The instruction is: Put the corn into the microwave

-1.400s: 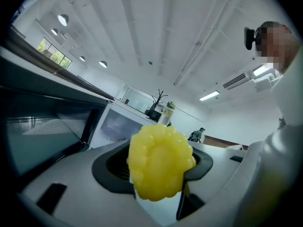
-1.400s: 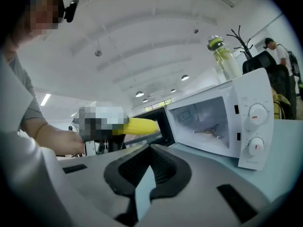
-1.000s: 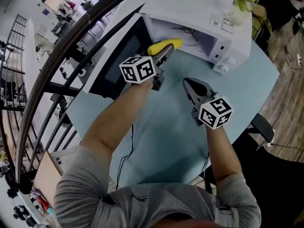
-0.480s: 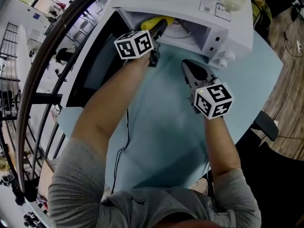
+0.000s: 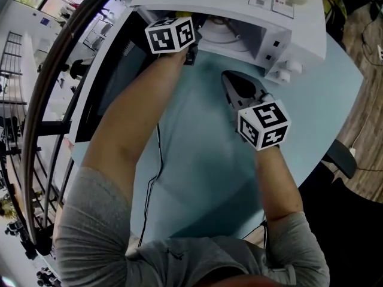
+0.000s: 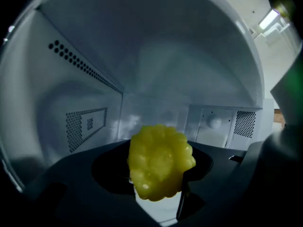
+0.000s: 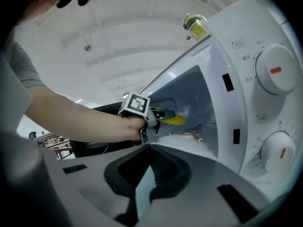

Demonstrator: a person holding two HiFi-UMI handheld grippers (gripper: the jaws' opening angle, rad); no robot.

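My left gripper (image 6: 160,176) is shut on the yellow corn (image 6: 161,167) and reaches inside the white microwave (image 5: 287,26). The cavity's back wall and perforated side walls surround the corn, which hangs above the cavity floor. In the right gripper view the corn (image 7: 175,119) sticks out of the left gripper (image 7: 158,115) just past the opening. In the head view only the left gripper's marker cube (image 5: 171,34) shows at the microwave's mouth. My right gripper (image 5: 230,82) hovers over the light blue table (image 5: 197,154) in front of the microwave, jaws together and holding nothing.
The microwave door (image 5: 119,70) stands open to the left. A roller ring (image 7: 189,134) lies on the cavity floor. Two dials (image 7: 274,72) sit on the front panel, right of the opening. A small bottle (image 7: 196,25) stands on top. A black cable (image 5: 157,160) crosses the table.
My left gripper carried the corn from in front of the opening into the microwave cavity. The right gripper drifted a little closer to the microwave.
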